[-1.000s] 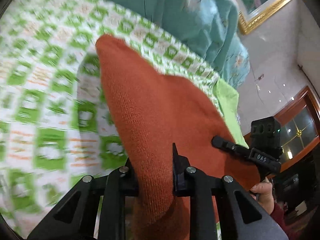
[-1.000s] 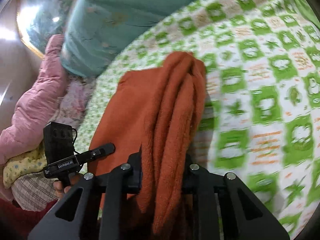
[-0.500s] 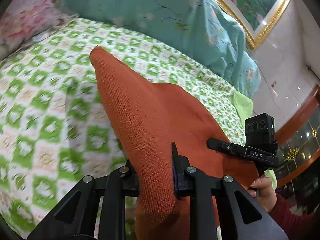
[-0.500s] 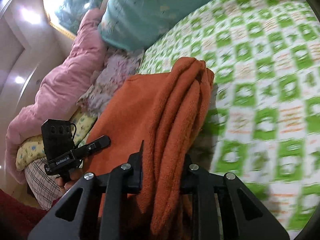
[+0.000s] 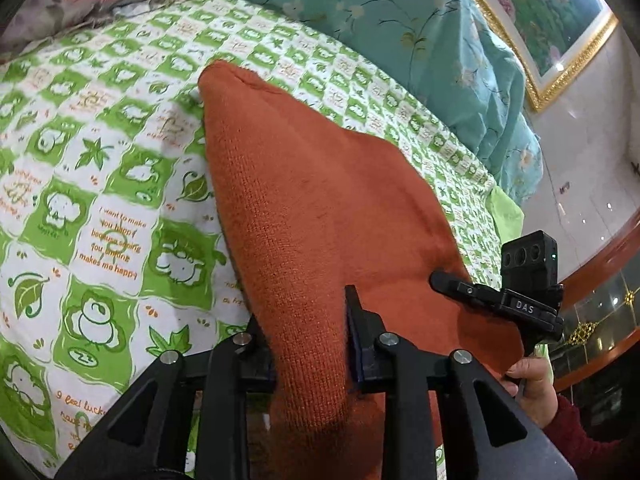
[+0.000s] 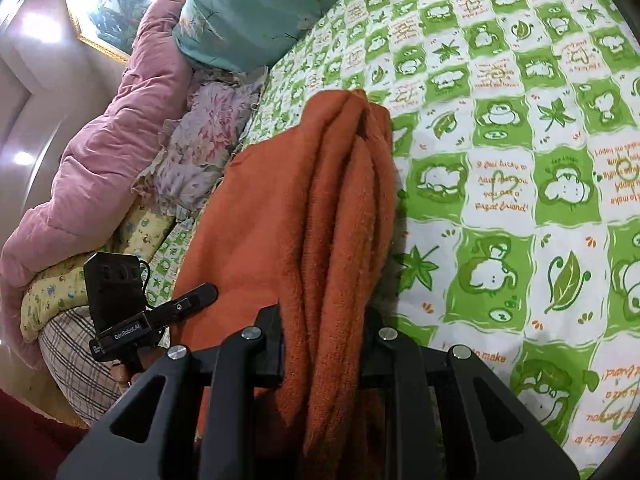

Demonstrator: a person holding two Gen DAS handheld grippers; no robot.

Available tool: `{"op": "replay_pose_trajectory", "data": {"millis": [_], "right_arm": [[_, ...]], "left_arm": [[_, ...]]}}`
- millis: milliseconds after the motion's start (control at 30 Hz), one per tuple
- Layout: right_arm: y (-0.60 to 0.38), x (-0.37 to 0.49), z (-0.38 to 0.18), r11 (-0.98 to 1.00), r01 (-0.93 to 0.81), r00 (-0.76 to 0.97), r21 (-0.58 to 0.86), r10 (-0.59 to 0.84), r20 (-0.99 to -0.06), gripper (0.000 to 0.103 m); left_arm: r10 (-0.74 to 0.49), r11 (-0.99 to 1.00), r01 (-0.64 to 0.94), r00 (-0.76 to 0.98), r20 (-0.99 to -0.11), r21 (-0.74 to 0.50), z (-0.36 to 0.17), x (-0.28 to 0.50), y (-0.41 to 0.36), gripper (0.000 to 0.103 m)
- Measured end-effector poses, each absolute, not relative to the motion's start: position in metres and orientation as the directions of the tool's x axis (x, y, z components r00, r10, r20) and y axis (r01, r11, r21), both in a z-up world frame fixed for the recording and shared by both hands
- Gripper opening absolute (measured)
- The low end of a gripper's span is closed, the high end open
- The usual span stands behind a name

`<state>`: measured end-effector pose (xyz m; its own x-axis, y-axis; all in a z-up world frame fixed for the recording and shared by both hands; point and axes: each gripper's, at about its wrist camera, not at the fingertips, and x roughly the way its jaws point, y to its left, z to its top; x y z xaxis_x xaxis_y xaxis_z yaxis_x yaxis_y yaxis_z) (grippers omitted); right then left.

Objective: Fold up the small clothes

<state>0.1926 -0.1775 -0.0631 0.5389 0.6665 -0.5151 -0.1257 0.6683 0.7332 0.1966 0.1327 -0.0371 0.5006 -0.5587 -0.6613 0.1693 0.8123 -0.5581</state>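
Lowered onto bedsheet – orange garment, edges in both tongs.

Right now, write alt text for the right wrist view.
The right gripper grips a bunched orange knit garment over a green-and-white checked bedsheet. At left, the left gripper reaches that garment, before pink and teal bedding.

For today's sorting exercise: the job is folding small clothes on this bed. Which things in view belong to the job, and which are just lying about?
Part of the job:
- orange knit garment
- left gripper, jaws opening, garment between them
- right gripper, closed on bunched garment
- green checked bedsheet

Lying about:
- teal quilt
- pink quilt
- floral pillow
- framed picture
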Motion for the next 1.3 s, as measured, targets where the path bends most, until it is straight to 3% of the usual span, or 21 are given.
{"op": "replay_pose_trajectory", "data": {"millis": [100, 333, 533, 767, 867, 900, 933, 967, 1100, 1300], "right_arm": [[-0.178, 0.194, -0.063, 0.671, -0.107, 0.53, 0.734, 0.663, -0.528, 0.032], [-0.191, 0.186, -0.034, 0.78, -0.069, 0.565, 0.622, 0.545, -0.62, 0.043], [-0.196, 0.199, 0.004, 0.809, -0.107, 0.641, 0.578, 0.501, -0.582, 0.043], [-0.181, 0.236, -0.014, 0.8, -0.08, 0.576, 0.595, 0.524, -0.627, 0.043], [-0.176, 0.245, -0.017, 0.803, -0.089, 0.566, 0.589, 0.527, -0.634, 0.037], [-0.174, 0.249, -0.017, 0.811, -0.097, 0.565, 0.578, 0.523, -0.638, 0.025], [-0.173, 0.251, -0.014, 0.818, -0.103, 0.569, 0.566, 0.515, -0.641, 0.011], [-0.173, 0.253, -0.011, 0.816, -0.116, 0.573, 0.567, 0.521, -0.632, 0.011], [-0.173, 0.243, 0.024, 0.807, -0.224, 0.666, 0.546, 0.536, -0.519, 0.01], [-0.175, 0.257, -0.033, 0.873, -0.094, 0.596, 0.478, 0.434, -0.676, 0.01]], "left_arm": [[-0.557, 0.808, 0.13, 0.482, -0.676, -0.574, -0.042, 0.199, 0.138, 0.042], [-0.516, 0.836, 0.126, 0.514, -0.685, -0.534, -0.022, 0.207, 0.154, 0.05], [-0.429, 0.868, 0.04, 0.562, -0.707, -0.495, -0.015, 0.237, 0.169, 0.052], [-0.408, 0.867, -0.015, 0.555, -0.725, -0.499, -0.023, 0.271, 0.172, 0.053], [-0.416, 0.868, -0.011, 0.529, -0.74, -0.496, -0.03, 0.288, 0.168, 0.054], [-0.412, 0.872, -0.007, 0.53, -0.741, -0.49, -0.031, 0.293, 0.168, 0.048], [-0.406, 0.877, 0.0, 0.538, -0.739, -0.481, -0.03, 0.297, 0.166, 0.021], [-0.402, 0.882, 0.013, 0.544, -0.737, -0.472, -0.027, 0.3, 0.164, 0.017], [-0.264, 0.945, 0.018, 0.63, -0.73, -0.326, -0.008, 0.294, 0.152, 0.011], [-0.122, 0.988, -0.006, 0.595, -0.794, -0.157, -0.031, 0.307, 0.138, 0.011]]}}
